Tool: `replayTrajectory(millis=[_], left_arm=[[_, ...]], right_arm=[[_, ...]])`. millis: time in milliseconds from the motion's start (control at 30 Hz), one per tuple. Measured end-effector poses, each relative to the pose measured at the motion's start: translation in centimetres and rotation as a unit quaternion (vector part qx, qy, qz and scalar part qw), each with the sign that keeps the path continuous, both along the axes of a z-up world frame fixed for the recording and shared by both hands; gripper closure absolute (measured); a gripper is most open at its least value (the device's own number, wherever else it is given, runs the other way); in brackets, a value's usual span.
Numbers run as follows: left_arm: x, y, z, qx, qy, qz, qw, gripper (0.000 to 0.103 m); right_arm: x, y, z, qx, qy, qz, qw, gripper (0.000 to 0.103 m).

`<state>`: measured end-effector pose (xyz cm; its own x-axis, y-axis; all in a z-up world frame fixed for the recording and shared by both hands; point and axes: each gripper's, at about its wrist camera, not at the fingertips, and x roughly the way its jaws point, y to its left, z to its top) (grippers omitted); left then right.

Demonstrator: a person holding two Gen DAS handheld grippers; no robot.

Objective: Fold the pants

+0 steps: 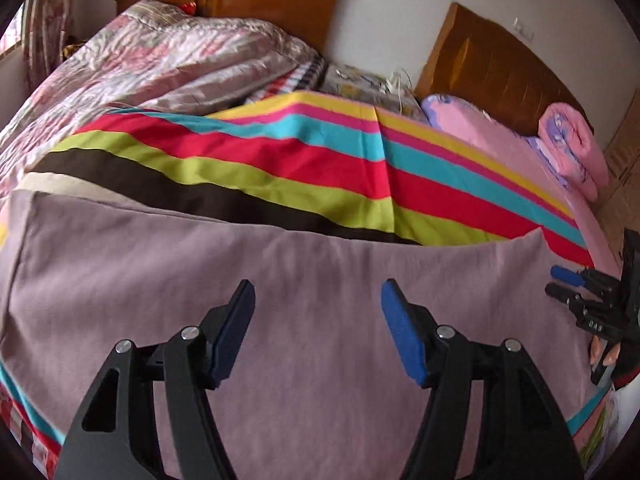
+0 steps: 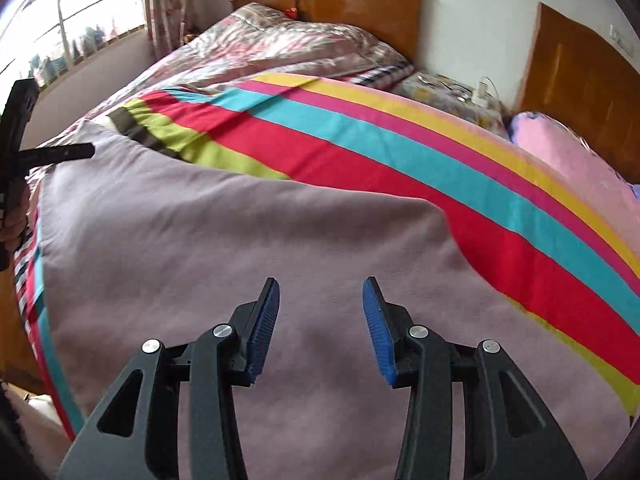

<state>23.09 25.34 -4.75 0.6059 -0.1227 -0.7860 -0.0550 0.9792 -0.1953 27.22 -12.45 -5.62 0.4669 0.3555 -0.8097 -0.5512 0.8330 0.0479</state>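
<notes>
Striped bedding (image 1: 320,152) in red, turquoise, yellow and lime is being seen across a bed (image 2: 580,168), with a wooden headboard (image 1: 256,0) and a heaped floral quilt (image 1: 160,52) at the far side and a window (image 2: 72,12) at the far left. On the near part of the bed the pants (image 1: 304,292), a mauve cloth, are being shown lying flat, as a broad panel with smooth edges, so a fold is judged to be already laid in.

Directly over that cloth the left gripper (image 1: 318,328) is being held, tilted downward, its jaws standing well apart with only fabric seen beyond them; nothing is being gripped. The right gripper (image 2: 321,326) is being held the same way over the right part of the cloth, its jaws parted somewhat less and likewise empty. No pad is being pressed on the pants in either view, though how close the tips are to the cloth cannot be told.

The long axis of the pants is being read as running left to right across the near edge of the bed, with the far edge lying ahead of both pairs of jaws. The left end is nearer the left hand, the right end nearer the right. Any coming fold is judged to depend on each gripper being brought to its own end.
</notes>
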Motion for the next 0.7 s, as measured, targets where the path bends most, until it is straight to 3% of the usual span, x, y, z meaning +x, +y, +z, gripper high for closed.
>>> replayTrajectory(millis=[167,233,300,400,467,533,633,700], left_arm=[[1.1,-7.0,-0.9,0.036,-0.021,-0.068,0.9968,0.037],[2.1,-9.2,-2.1,0.072,-0.009,-0.083,0.9939,0.037],[3.4,-9.6,-3.9,0.082,0.015,-0.077,0.9936,0.036],[4.2,-9.5,-4.3,0.081,0.004,-0.070,0.9943,0.032],[4.3,-9.3,-3.9,0.097,0.014,-0.045,0.9942,0.032],[3.3,-9.8,-2.1,0.110,-0.010,-0.035,0.9933,0.032],[1.8,-12.7,0.3,0.100,-0.058,-0.083,0.9898,0.026],[1.5,-15.8,0.4,0.091,-0.070,-0.134,0.9843,0.022]], right_arm=[[2.5,0.3,0.9,0.032,-0.008,0.030,0.999,0.060],[3.3,1.5,0.2,0.013,-0.004,0.050,0.999,0.060],[4.6,2.0,-1.1,-0.015,-0.003,0.050,0.999,0.060],[6.4,0.9,-1.0,0.021,0.009,0.023,0.999,0.058],[5.9,-0.5,0.0,0.014,0.002,-0.013,1.000,0.055],[3.0,-2.3,2.1,0.031,-0.018,-0.011,0.999,0.053],[-3.4,-5.4,3.8,0.032,-0.045,0.000,0.999,0.034],[-9.1,-7.8,2.5,0.011,-0.032,-0.002,0.999,0.033]])
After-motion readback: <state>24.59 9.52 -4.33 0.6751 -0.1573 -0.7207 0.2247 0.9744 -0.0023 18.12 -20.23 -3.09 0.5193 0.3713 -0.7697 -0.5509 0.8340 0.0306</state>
